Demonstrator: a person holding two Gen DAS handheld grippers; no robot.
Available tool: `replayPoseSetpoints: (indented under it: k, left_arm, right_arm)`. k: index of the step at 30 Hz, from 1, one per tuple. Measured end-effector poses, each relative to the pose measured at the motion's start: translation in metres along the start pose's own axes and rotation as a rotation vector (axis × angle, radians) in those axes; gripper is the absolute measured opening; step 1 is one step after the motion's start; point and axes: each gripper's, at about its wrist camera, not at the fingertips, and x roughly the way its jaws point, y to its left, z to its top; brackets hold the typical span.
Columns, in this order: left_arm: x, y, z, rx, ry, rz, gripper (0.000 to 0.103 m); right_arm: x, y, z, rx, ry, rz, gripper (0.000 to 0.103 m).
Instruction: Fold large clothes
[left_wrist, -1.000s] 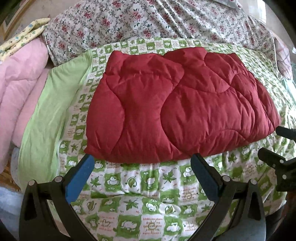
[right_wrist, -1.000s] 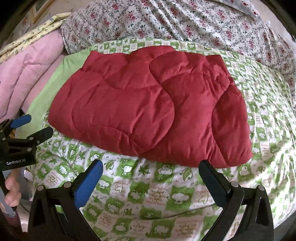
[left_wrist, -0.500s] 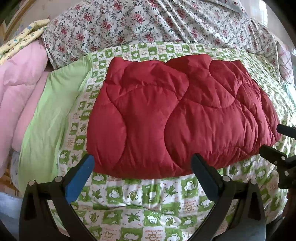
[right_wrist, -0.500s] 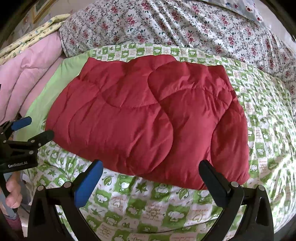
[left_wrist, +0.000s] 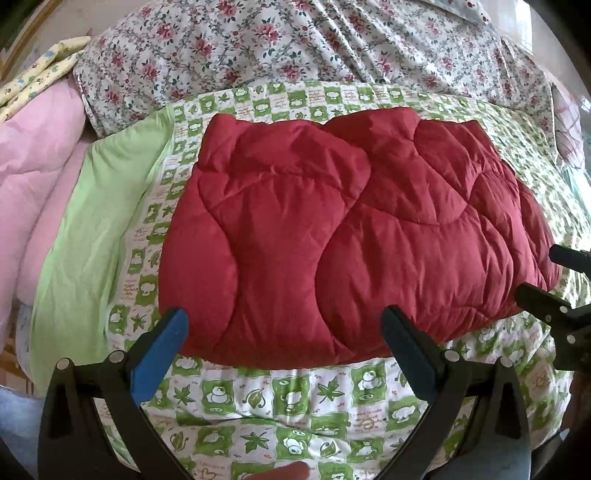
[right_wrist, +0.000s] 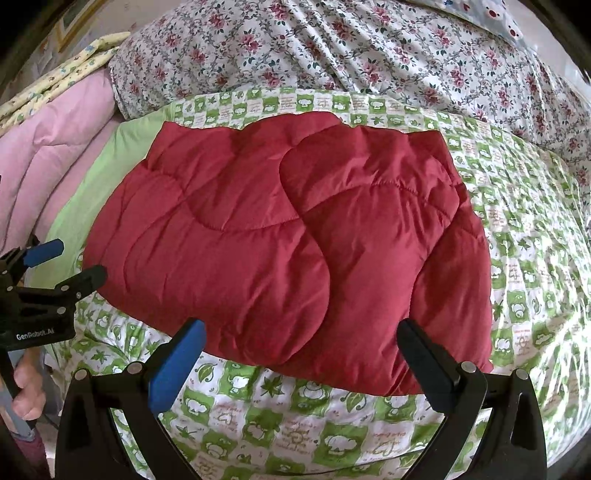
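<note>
Left wrist view: left tool (left_wrist: 284, 334), right tool (right_wrist: 301, 345) both gaping, hovering at quilt (left_wrist: 351, 236) near edge; next needing edge grasp, another fold.

Both wrist fisheyes look forward and slightly down across the bed (left_wrist: 295, 413) from its near edge, close in. Each frames the same red quilted garment (left_wrist: 351, 236) (right_wrist: 295, 240), the left view from further left.

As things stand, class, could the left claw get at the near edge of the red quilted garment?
Probably yes. The left claw is open, its blue finger at the red quilted garment's near edge, with only bare green-patterned sheet below. The right claw stays off to the side.
</note>
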Motion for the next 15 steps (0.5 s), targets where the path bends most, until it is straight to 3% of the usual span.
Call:
replayPoseSetpoints:
  k: [15]
  left_arm:
    - [-0.014, 0.000, 0.000, 0.013, -0.026, -0.020, 0.103]
  right_arm:
    - [-0.016, 0.008, -0.001, -0.032, -0.017, 0.002, 0.103]
